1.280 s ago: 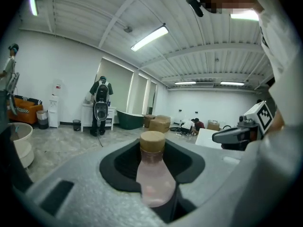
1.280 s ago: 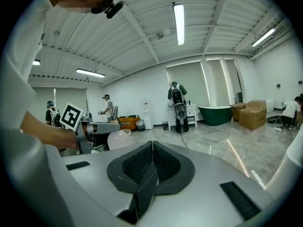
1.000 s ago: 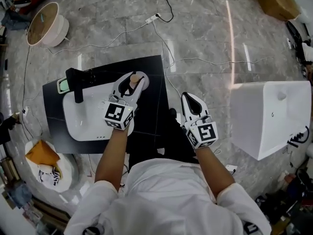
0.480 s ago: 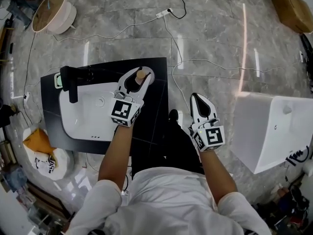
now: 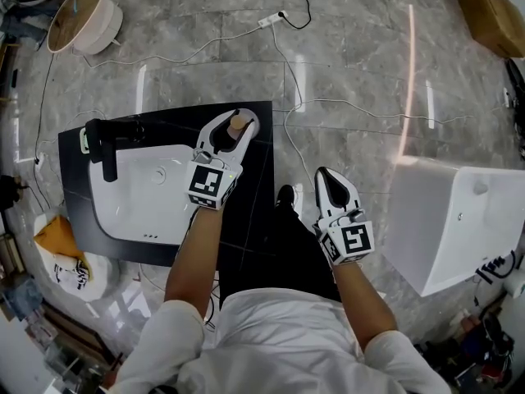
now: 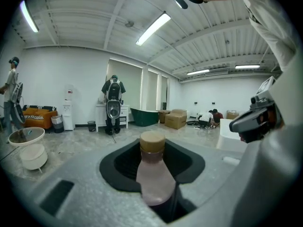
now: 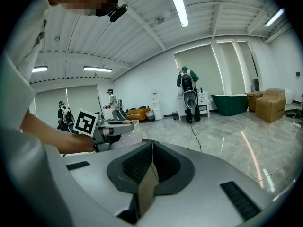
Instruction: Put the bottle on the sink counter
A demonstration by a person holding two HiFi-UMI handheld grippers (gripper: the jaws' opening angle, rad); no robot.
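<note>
A pale pink bottle (image 5: 239, 123) with a tan cap stands upright between the jaws of my left gripper (image 5: 230, 128), which is shut on it. In the head view it hangs over the far right part of the black sink counter (image 5: 246, 220), right of the white basin (image 5: 135, 195) and black faucet (image 5: 102, 144). The left gripper view shows the bottle (image 6: 154, 174) filling the gap of that gripper (image 6: 152, 161). My right gripper (image 5: 330, 177) is off the counter's right side, over the floor; its jaws (image 7: 152, 148) meet with nothing between them.
A large white fixture (image 5: 459, 220) stands on the floor at the right. Cables (image 5: 287, 80) run over the marble floor beyond the counter. A round bowl (image 5: 78, 19) sits at the far left, an orange bag (image 5: 59, 251) lies left of the counter, and a cardboard box (image 5: 496, 15) is at the top right.
My left gripper has carried the bottle lower and toward the counter's far right corner. The right gripper has sunk a little beside the person's leg. Both grips look the same.
</note>
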